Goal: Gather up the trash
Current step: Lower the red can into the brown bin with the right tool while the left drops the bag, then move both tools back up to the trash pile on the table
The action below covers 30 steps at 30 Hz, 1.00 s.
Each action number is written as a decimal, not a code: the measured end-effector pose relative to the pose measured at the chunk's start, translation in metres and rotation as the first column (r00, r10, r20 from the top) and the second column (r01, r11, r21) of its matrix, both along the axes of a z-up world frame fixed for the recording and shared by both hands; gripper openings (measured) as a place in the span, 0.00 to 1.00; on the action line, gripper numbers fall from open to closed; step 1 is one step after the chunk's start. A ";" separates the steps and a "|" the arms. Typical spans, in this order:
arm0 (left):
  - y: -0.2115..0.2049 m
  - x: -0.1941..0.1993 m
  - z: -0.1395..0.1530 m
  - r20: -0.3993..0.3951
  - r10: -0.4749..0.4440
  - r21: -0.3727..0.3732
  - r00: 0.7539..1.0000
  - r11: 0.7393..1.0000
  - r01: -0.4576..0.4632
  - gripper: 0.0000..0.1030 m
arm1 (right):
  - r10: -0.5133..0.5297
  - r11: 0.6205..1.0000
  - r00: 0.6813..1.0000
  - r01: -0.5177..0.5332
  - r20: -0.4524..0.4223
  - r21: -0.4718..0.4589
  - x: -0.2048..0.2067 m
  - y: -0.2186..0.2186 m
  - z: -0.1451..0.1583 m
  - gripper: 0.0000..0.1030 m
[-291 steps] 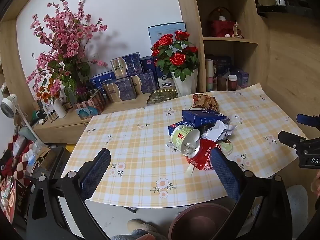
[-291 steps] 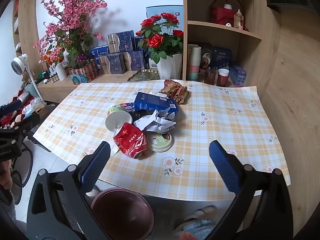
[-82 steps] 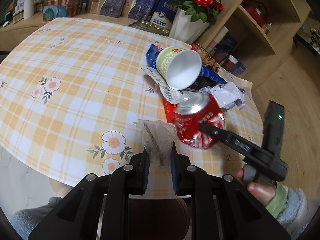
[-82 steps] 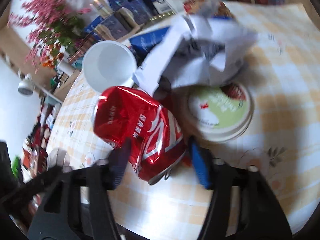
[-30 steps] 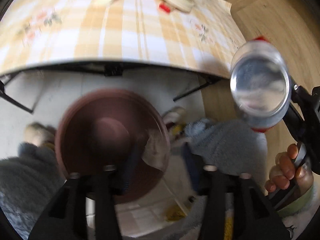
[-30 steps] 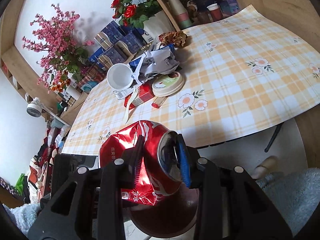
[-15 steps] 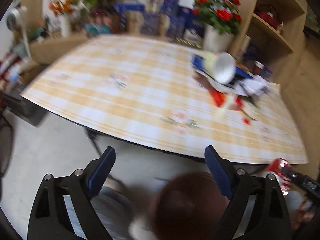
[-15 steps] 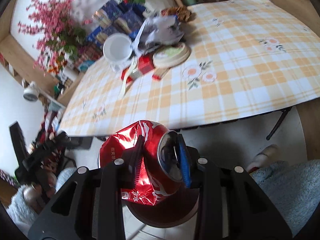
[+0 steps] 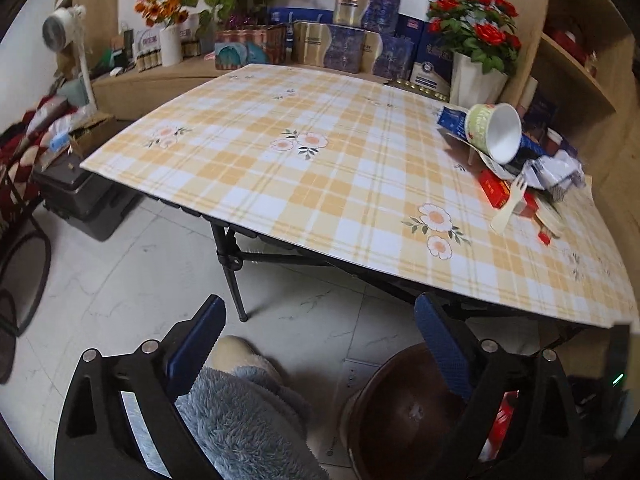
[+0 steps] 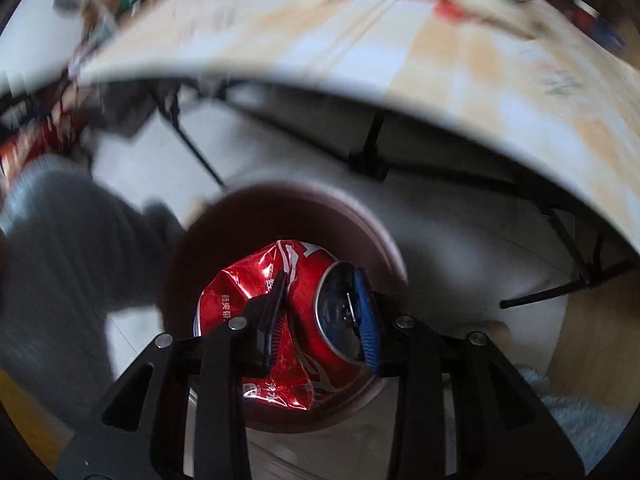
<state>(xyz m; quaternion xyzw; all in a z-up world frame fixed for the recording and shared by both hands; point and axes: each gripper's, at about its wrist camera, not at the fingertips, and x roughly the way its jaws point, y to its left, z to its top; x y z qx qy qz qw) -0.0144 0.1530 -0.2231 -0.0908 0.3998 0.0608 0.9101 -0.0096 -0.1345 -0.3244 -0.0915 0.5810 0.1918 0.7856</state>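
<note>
Crushed red can (image 10: 296, 312) dented, pinched in right hand-held gripper (image 10: 320, 308) above brown bin (image 10: 384, 248); left hand-held gripper (image 9: 320, 344) spread wide, empty.

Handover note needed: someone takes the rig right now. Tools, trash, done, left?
Left tool: jaws have just been opening, now wide and empty, above the floor facing the table.
Right tool: shut on the crushed red can, held over the brown bin on the floor in front of the table.
Done: can lifted off the table; not yet released.
Left: drop the can, then clear the pile at the table's right end: paper cup, blue box, crumpled paper, wooden fork, red packet.
</note>
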 end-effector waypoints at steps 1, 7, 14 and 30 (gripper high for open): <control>0.002 -0.001 -0.001 0.001 0.011 -0.006 1.000 1.000 -0.011 0.90 | 0.019 0.999 1.000 -0.019 -0.014 -0.033 0.000 0.004 -0.009 0.34; 0.004 0.000 -0.005 -0.019 0.013 -0.002 1.000 1.000 -0.013 0.90 | 0.028 0.999 0.996 -0.031 -0.082 -0.030 0.002 0.011 -0.031 0.39; 0.019 -0.001 -0.008 -0.007 0.073 -0.088 0.997 0.993 -0.073 0.90 | 0.019 0.999 1.000 -0.018 0.012 -0.029 0.006 0.014 -0.004 0.90; 0.010 0.004 -0.012 -0.052 0.097 -0.025 0.994 0.995 -0.099 0.89 | -0.179 0.978 0.948 0.141 0.265 0.156 0.007 -0.049 0.085 0.94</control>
